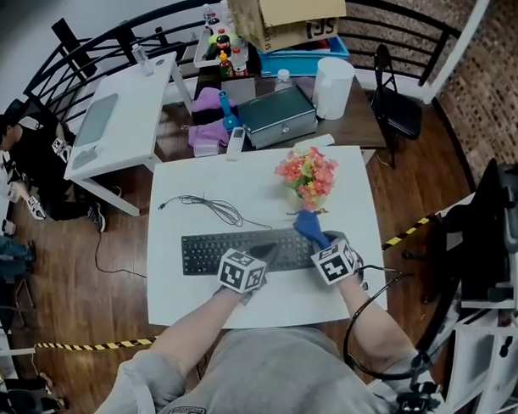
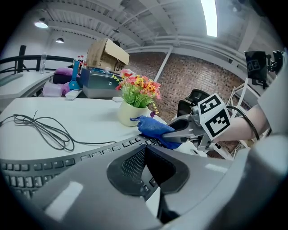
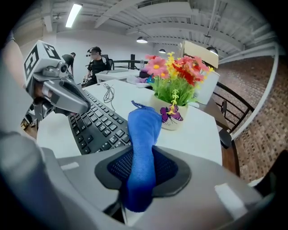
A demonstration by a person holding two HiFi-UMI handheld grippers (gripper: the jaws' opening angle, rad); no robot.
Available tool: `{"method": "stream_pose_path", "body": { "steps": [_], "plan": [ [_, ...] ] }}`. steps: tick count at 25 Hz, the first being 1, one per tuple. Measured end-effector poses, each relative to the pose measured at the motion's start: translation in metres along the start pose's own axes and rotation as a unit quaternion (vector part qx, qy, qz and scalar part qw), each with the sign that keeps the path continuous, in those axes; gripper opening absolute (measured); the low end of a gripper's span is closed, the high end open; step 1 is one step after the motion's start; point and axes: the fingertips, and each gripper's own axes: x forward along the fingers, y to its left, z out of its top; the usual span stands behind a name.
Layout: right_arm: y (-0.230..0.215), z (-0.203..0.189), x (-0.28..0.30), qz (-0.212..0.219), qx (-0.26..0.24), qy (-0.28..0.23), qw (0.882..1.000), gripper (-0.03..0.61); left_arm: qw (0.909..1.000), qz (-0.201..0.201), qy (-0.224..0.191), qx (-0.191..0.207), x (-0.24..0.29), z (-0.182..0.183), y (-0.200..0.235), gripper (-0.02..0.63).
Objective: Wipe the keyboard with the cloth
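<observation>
Forearms: both reach forward over the white table's [image 1: 179, 301] near edge, with the grippers tilted down.
Left gripper [image 1: 268, 250]: tips closed together, empty, over the keyboard's [image 1: 211, 249] middle keys.
Right gripper [image 1: 316, 236]: clamped on the blue cloth [image 1: 309, 225] at the keyboard's right end.
Keyboard axis: runs left to right.
Cloth: extends away towards the flower pot [image 1: 310, 199].

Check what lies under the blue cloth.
The cloth, pinched in the right gripper, hangs over the right end of the keyboard. Black keys show around it; the keys directly beneath, and whether it touches them, are covered.
</observation>
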Motion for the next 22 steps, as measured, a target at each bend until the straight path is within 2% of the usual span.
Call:
{"method": "stream_pose_path", "body": {
  "steps": [4, 8, 13, 22],
  "plan": [
    [0.017, 0.014, -0.002, 0.012, -0.008, -0.004, 1.000, 0.117, 0.9999, 0.009, -0.010, -0.005, -0.012, 0.000, 0.006, -0.008],
    [0.057, 0.044, 0.002, 0.038, -0.035, -0.018, 0.999, 0.117, 0.9992, 0.028, -0.022, -0.017, -0.039, -0.006, 0.024, -0.008],
    [0.132, 0.092, 0.017, 0.086, -0.080, -0.037, 0.992, 0.117, 0.9963, 0.066, -0.038, -0.040, -0.088, -0.024, 0.063, -0.008],
    [0.279, 0.166, 0.059, 0.176, -0.171, -0.056, 0.968, 0.117, 0.9823, 0.151, -0.055, -0.095, -0.189, -0.074, 0.146, -0.008]
  ]
}}
